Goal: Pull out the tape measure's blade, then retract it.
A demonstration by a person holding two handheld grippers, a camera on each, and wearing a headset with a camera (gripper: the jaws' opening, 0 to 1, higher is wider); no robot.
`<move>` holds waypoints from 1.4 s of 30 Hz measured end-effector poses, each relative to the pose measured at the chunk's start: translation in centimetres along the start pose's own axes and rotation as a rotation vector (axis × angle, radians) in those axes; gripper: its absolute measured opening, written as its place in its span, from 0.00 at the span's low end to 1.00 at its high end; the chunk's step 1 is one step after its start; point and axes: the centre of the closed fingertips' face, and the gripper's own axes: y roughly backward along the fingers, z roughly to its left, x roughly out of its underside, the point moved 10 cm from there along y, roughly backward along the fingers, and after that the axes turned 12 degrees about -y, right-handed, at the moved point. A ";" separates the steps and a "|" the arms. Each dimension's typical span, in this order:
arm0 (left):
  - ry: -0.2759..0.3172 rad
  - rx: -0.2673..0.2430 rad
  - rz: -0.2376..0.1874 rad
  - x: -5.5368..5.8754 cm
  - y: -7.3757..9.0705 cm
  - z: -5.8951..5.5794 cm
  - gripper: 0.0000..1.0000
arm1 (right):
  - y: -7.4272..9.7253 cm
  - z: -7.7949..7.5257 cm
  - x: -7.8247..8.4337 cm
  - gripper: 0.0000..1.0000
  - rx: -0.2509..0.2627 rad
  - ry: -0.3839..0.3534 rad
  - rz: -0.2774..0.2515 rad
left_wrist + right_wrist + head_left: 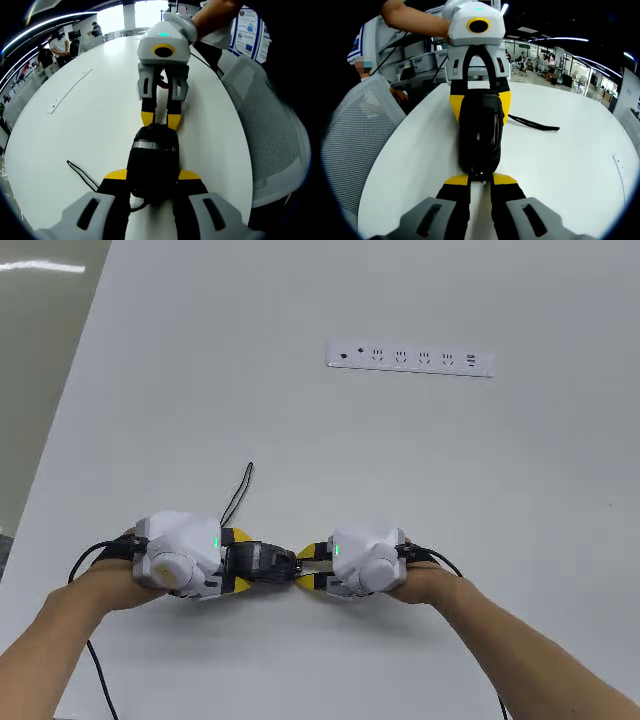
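My left gripper [238, 562] and right gripper [309, 567] meet nose to nose on the desk [420, 470]. The left jaws clamp the tape [264, 561] and the right jaws pinch its blade [299, 565].

The left claw [238, 560] and the right claw [306, 567] look alike. Each has a rounded white body [183, 539] with a small green light [216, 543] set in it. Pale grey links [145, 86] with dark slots lead to black jaws capped in yellow. A thin black cable [88, 555] trails from the rear of each white body.
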 end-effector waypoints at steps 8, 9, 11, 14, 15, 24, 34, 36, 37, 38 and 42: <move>0.006 -0.001 -0.002 0.0 0.0 0.0 0.28 | 0.0 -0.1 0.0 0.12 -0.001 -0.030 0.009; 0.006 -0.002 -0.003 0.0 0.0 0.0 0.28 | 0.0 -0.2 0.0 0.12 -0.002 -0.029 0.010; 0.010 -0.004 -0.006 0.0 0.0 0.0 0.28 | 0.0 -0.2 0.0 0.11 0.001 -0.031 0.011; 0.013 -0.005 -0.007 0.1 0.0 0.0 0.28 | 0.0 -0.1 -0.1 0.11 0.005 -0.015 0.023; 0.013 -0.004 -0.007 0.1 0.0 0.0 0.28 | 0.0 -0.2 -0.1 0.11 0.004 -0.017 0.024; 0.016 -0.005 -0.005 0.2 0.1 0.0 0.29 | 0.1 -0.2 -0.2 0.10 0.003 -0.024 0.024; 0.017 -0.005 -0.002 0.2 0.1 0.0 0.29 | 0.1 -0.2 -0.2 0.10 0.005 -0.033 0.026; 0.017 -0.005 -0.001 0.2 0.1 0.0 0.29 | 0.1 -0.1 -0.2 0.10 0.004 -0.035 0.024; 0.017 -0.005 -0.001 0.2 0.2 0.0 0.29 | 0.1 -0.1 -0.3 0.10 0.004 -0.033 0.023; 0.018 -0.005 -0.001 0.2 0.2 0.0 0.29 | 0.1 -0.1 -0.3 0.10 0.004 -0.033 0.023; 0.016 -0.007 0.002 0.2 0.2 -0.1 0.29 | 0.1 -0.2 -0.3 0.10 0.005 -0.033 0.022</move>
